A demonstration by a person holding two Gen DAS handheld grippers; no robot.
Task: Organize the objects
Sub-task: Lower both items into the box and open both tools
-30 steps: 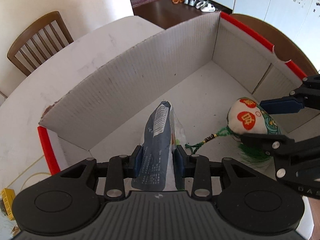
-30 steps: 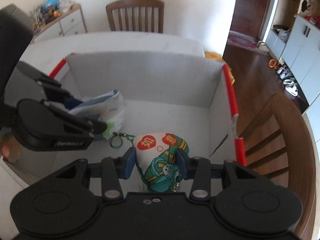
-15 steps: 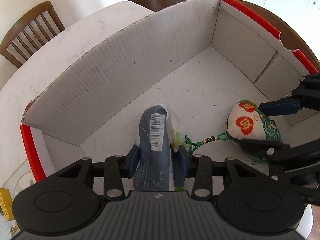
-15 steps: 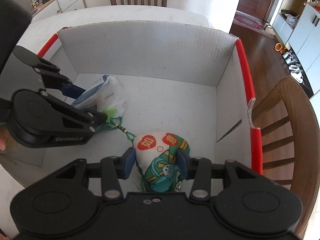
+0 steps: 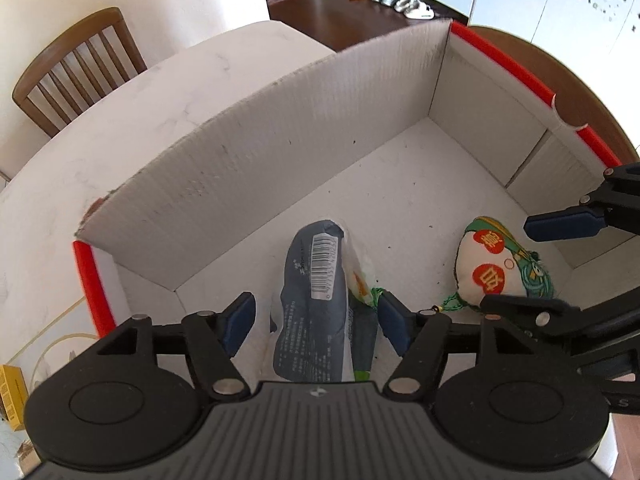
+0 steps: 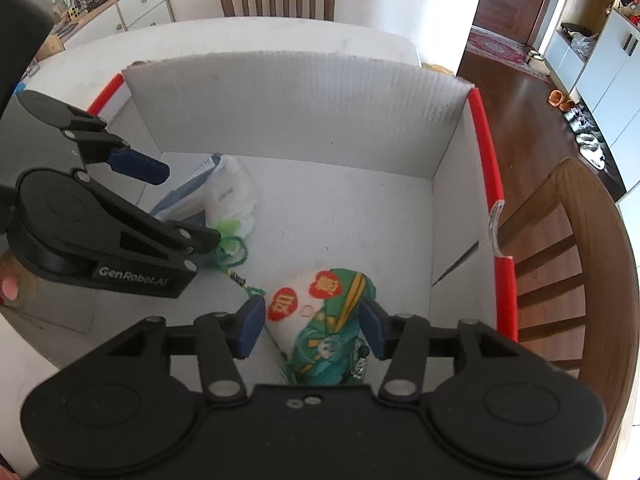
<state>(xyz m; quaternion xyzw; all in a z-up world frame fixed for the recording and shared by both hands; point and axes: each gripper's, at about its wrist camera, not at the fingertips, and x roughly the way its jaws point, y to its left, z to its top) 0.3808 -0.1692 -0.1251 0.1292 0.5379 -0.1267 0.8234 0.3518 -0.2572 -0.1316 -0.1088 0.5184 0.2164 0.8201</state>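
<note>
A white cardboard box (image 5: 248, 160) with red edges stands on the white table. A grey-blue barcoded packet (image 5: 314, 296) lies on the box floor; it also shows in the right wrist view (image 6: 212, 196). My left gripper (image 5: 316, 326) is open, its pads on either side of the packet and clear of it. A white and green embroidered pouch (image 6: 320, 320) with a green tassel cord (image 6: 236, 268) lies on the floor too, also seen in the left wrist view (image 5: 500, 268). My right gripper (image 6: 312, 328) is open around the pouch.
The box walls (image 6: 296, 108) rise all round. A wooden chair (image 6: 560, 248) stands against the box's right side, another chair (image 5: 76, 68) at the table's far side. A yellow item (image 5: 10, 396) and a cord lie on the table left of the box.
Both grippers have opened and let go: the packet and the pouch now rest on the box floor. Both grippers have risen slightly.
</note>
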